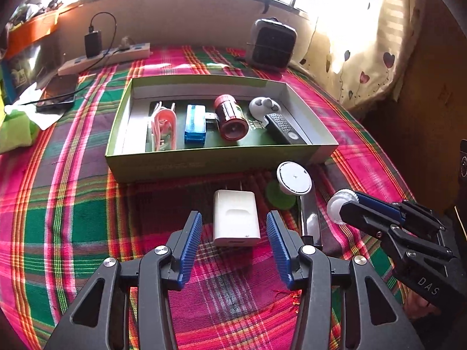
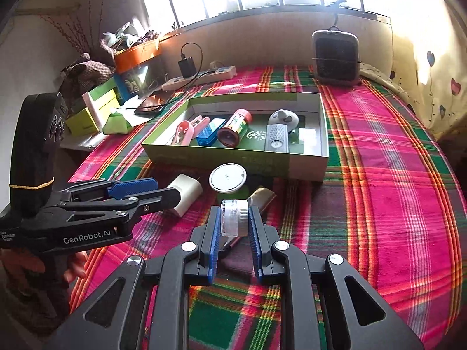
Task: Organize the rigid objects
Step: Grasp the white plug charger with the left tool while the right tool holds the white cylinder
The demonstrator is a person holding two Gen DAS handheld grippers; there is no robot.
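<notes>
A white charger [image 1: 235, 221] lies on the plaid cloth between the blue pads of my left gripper [image 1: 234, 218], which stands open around it without pressing. In the right wrist view that left gripper [image 2: 166, 191] reaches in beside the charger [image 2: 186, 194]. My right gripper [image 2: 234, 215] is shut on a small clear jar [image 2: 234, 218] with a white ribbed cap, lifted off the cloth; the jar [image 1: 341, 207] also shows at right. The green box [image 1: 204, 160] beyond holds a pink clip, a blue case, a red canister [image 1: 230, 119] and a black remote.
A white round disc [image 1: 294, 178] and a shiny metal piece [image 1: 310, 218] lie in front of the box. A power strip [image 1: 111, 57], a phone [image 1: 58, 93] and a black heater-like unit [image 1: 273, 43] stand at the back. A curtain [image 1: 373, 58] hangs at right.
</notes>
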